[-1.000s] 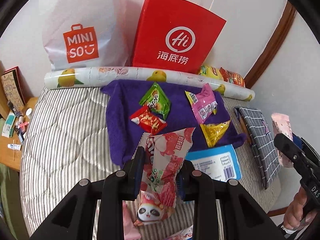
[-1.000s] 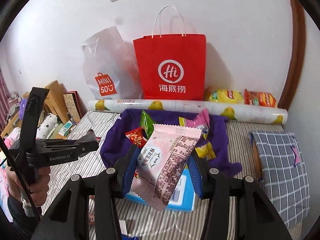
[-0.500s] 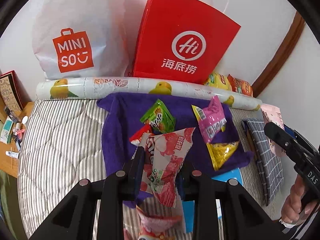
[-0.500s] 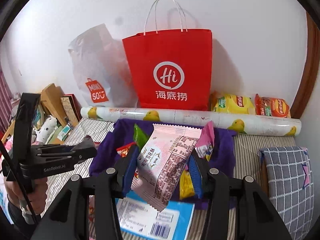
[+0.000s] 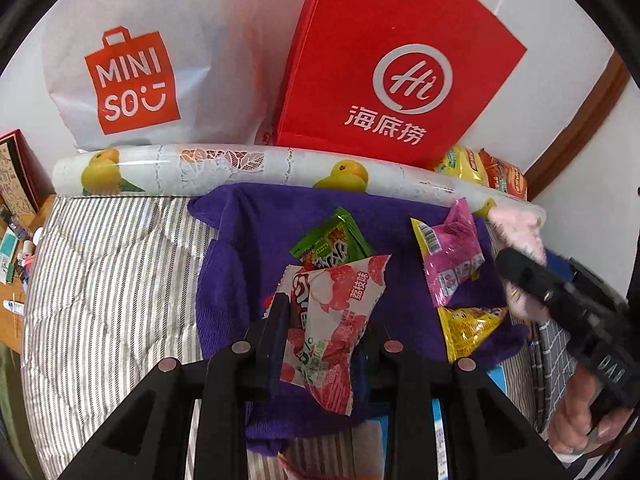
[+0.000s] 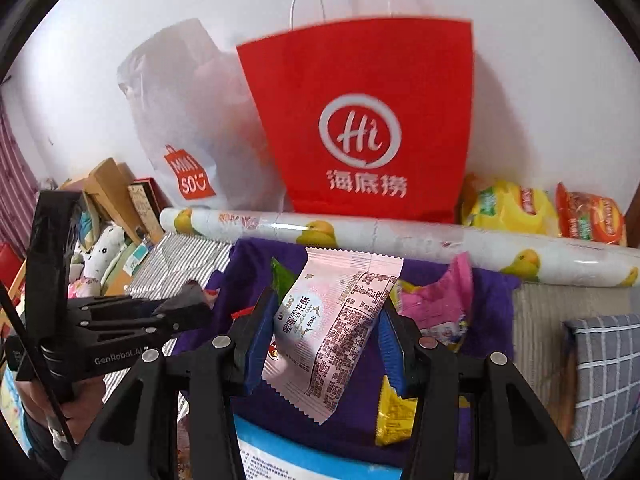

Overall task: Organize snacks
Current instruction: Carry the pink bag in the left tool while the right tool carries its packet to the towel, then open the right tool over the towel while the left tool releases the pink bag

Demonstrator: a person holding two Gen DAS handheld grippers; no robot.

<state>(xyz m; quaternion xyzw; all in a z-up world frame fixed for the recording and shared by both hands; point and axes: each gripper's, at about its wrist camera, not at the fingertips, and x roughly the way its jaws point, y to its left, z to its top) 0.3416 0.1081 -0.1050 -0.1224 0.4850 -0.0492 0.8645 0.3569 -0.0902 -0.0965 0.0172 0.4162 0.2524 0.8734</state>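
Both tools advance toward the red bag (image 5: 384, 68), which now fills more of the upper frame. Right tool (image 6: 326, 334) with pink packet (image 6: 332, 328) now sits over the purple towel (image 6: 488, 332); blue box (image 5: 438, 420) slides to the bottom edge.

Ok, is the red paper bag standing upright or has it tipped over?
Upright. The red paper bag stands against the wall behind the fruit-print roll, its handles pointing up.

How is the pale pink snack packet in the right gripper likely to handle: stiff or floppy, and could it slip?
The pale pink snack packet, clamped mid-body by the right gripper, probably holds its shape: both ends jut out flat, barely drooping. Its glossy film looks slick, so it might slide if the grip loosens. It seems light, judging by its thin profile.
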